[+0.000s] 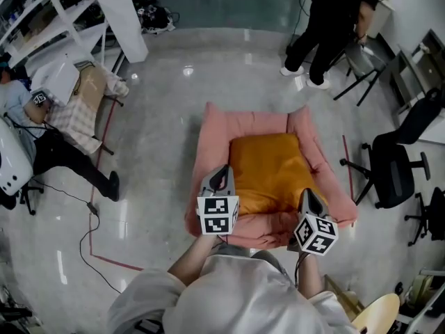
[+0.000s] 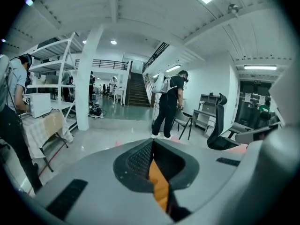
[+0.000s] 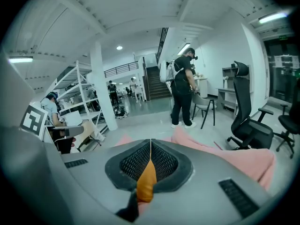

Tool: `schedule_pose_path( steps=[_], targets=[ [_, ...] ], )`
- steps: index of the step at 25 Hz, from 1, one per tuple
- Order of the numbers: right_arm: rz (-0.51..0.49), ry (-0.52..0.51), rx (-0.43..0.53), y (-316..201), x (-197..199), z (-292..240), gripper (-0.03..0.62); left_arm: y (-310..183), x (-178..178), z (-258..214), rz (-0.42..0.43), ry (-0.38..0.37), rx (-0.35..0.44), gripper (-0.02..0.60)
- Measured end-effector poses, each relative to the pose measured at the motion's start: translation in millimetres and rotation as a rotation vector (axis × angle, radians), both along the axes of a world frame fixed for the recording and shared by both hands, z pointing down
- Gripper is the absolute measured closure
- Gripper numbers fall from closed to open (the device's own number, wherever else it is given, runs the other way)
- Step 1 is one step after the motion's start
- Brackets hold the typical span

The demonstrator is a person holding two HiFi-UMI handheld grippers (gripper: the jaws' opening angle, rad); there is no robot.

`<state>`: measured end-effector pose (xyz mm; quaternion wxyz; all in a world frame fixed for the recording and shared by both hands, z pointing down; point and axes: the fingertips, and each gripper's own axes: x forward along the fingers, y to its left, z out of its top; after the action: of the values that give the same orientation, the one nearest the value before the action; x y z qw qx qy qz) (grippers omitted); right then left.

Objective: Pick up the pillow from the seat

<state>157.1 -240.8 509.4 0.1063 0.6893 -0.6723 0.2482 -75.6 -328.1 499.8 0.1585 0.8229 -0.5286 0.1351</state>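
Note:
An orange pillow (image 1: pixel 268 169) lies on a pink cushioned seat (image 1: pixel 215 127) on the floor. My left gripper (image 1: pixel 222 175) is at the pillow's near left corner, and my right gripper (image 1: pixel 306 196) is at its near right corner. Both are shut on the pillow's edge. In the left gripper view a strip of orange fabric (image 2: pixel 159 184) is pinched between the closed jaws. In the right gripper view an orange fold (image 3: pixel 146 181) sticks out of the closed jaws, with the seat's pink edge (image 3: pixel 243 161) beyond. The pillow still rests on the seat.
A seated person (image 1: pixel 49 127) and a small table are at the left. Another person (image 1: pixel 330 26) stands by a folding chair at the back right. Black office chairs (image 1: pixel 393 169) line the right side. A white pillar (image 1: pixel 122 12) stands at the back left. A cable and red floor tape (image 1: pixel 101 186) run left of the seat.

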Motion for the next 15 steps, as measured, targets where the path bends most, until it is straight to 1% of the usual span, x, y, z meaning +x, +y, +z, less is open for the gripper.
schedule_pose_path(
  steps=[5, 10, 15],
  targets=[
    [-0.011, -0.003, -0.053, -6.5, 8.2, 17.0, 0.565, -6.5, 9.7, 18.9, 0.012, 0.001, -0.049, 0.581],
    [-0.05, 0.002, -0.062, -30.0, 19.1, 24.1, 0.565, -16.4, 19.6, 34.7, -0.005, 0.052, -0.099, 0.581],
    [-0.088, 0.039, -0.093, -53.4, 29.2, 26.3, 0.565, -23.7, 27.5, 42.6, -0.01, 0.027, -0.14, 0.581]
  ],
)
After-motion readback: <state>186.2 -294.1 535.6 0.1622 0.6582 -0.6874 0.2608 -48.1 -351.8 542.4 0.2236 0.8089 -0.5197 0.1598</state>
